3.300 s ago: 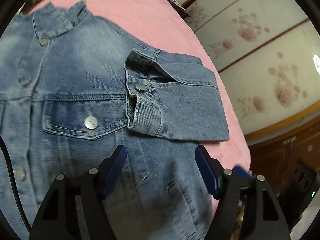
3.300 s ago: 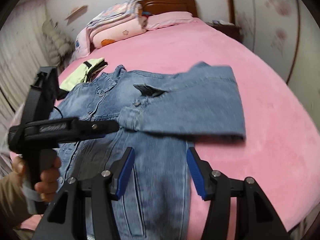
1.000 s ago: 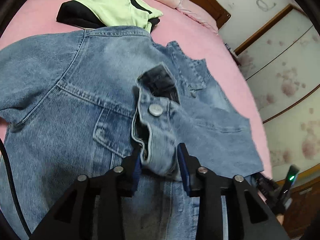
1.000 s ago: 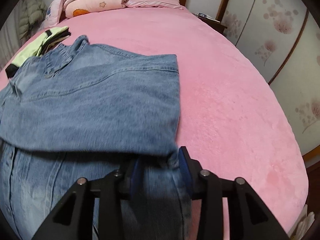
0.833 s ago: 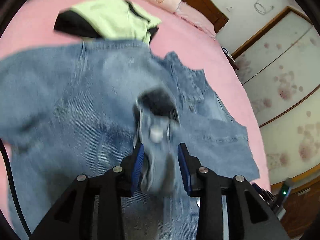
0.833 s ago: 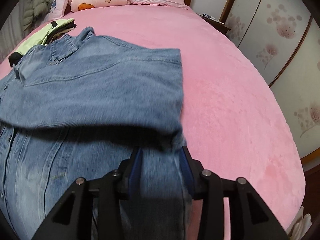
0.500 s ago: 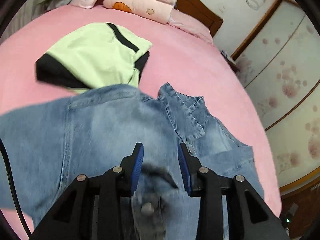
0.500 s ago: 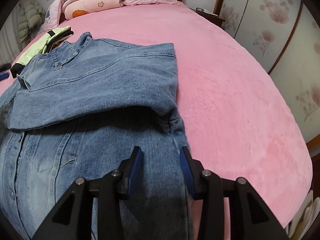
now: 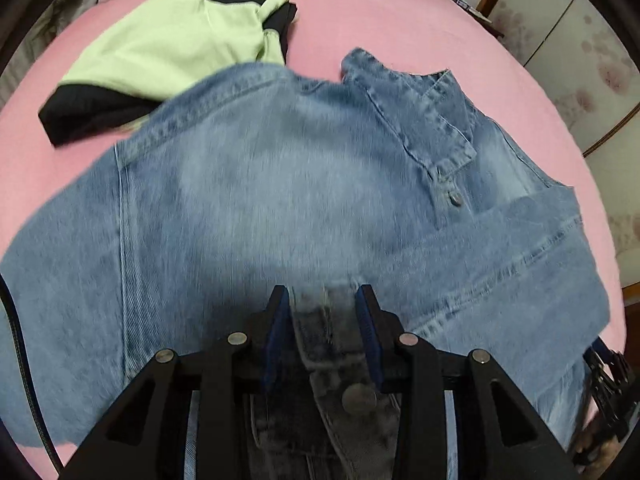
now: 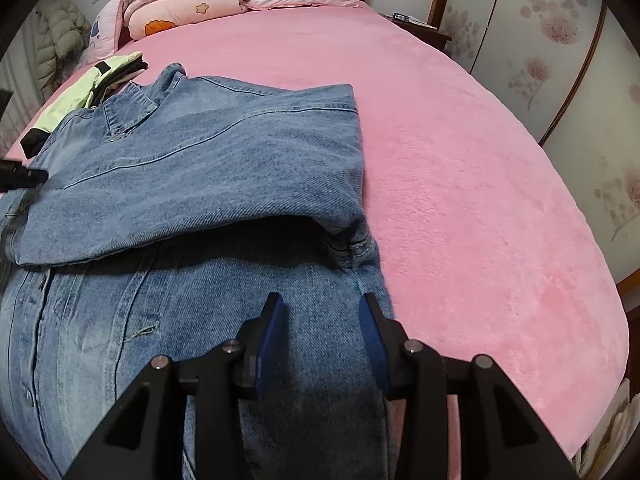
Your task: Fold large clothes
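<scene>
A blue denim jacket [image 9: 260, 200] lies front up on the pink bed [image 9: 380, 8], collar [image 9: 416, 112] toward the headboard. My left gripper [image 9: 322, 304] is shut on the sleeve cuff [image 9: 332, 360], whose metal button [image 9: 359, 398] shows between the fingers. The sleeve is laid across the chest. In the right wrist view the jacket [image 10: 192, 168] has this sleeve folded over its front. My right gripper [image 10: 322, 312] hovers over the jacket's right side near the armpit, its jaws apart with nothing between them.
A folded green and black garment [image 9: 172, 48] lies just beyond the jacket's left shoulder. Folded quilts and a pillow [image 10: 184, 0] sit at the headboard. A nightstand [image 10: 416, 28] and flowered wardrobe doors [image 10: 560, 60] stand to the right of the bed.
My left gripper has carried the cuff leftward across the jacket's front. My right gripper has let go of the side fabric it pinched a second ago and has drawn back slightly.
</scene>
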### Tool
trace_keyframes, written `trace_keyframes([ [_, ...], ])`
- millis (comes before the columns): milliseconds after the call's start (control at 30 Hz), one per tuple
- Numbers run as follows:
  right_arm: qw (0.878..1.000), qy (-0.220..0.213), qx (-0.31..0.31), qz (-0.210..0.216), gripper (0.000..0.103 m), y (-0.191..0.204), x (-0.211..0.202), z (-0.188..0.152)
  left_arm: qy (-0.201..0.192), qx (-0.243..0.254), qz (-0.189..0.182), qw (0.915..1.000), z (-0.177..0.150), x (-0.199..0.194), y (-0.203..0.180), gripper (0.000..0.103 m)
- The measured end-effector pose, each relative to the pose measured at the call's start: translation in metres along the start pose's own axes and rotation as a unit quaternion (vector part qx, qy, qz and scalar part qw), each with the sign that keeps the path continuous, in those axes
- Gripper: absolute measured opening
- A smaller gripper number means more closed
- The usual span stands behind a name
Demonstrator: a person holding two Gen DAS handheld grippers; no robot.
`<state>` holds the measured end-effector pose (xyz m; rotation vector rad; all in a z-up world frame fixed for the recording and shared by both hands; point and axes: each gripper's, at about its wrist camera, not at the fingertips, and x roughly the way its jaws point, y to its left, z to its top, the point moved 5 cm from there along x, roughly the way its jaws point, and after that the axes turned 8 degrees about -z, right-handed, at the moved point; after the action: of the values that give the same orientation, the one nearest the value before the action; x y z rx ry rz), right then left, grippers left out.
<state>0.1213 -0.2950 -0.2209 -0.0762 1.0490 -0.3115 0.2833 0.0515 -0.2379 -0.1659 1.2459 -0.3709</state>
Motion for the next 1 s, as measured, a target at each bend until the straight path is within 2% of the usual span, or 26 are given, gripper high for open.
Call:
trace_keyframes([
  [233,1.0,0.002,0.015,0.005,0.04,0.0,0.004,0.01,0.019,-0.055,-0.074,0.9955,-0.011,0.005,0.011,0.039],
  [300,1.0,0.001,0.018,0.006,0.04,0.001,0.004,0.011,0.026,-0.058,-0.101,0.9929,-0.013,0.006,0.014,0.046],
  [500,1.0,0.005,0.016,0.0,0.04,0.006,0.009,0.008,0.02,-0.065,-0.15,0.9864,-0.018,0.014,0.017,0.05],
  [600,1.0,0.006,0.02,-0.001,0.04,0.005,0.009,0.009,0.011,-0.086,-0.18,0.9798,-0.016,0.014,0.017,0.054],
  [667,1.0,0.007,0.022,0.0,0.04,0.005,0.01,0.009,0.011,-0.105,-0.21,0.972,-0.015,0.014,0.015,0.054],
  [733,1.0,0.009,0.024,0.0,0.04,0.005,0.011,0.009,0.008,-0.11,-0.21,0.9715,-0.015,0.016,0.015,0.054],
  [767,1.0,0.009,0.024,0.0,0.04,0.005,0.011,0.009,0.004,-0.11,-0.204,0.9727,-0.015,0.016,0.015,0.045],
  [800,1.0,0.009,0.025,0.0,0.04,0.005,0.011,0.008,-0.001,-0.113,-0.191,0.9751,-0.016,0.016,0.017,0.026],
  [900,1.0,0.01,0.026,-0.002,0.04,0.006,0.012,0.007,-0.009,-0.132,-0.181,0.9746,-0.019,0.018,0.017,0.02],
  [1000,1.0,0.01,0.029,-0.001,0.04,0.005,0.012,0.008,-0.036,-0.099,-0.14,0.9844,-0.02,0.008,0.003,0.013],
])
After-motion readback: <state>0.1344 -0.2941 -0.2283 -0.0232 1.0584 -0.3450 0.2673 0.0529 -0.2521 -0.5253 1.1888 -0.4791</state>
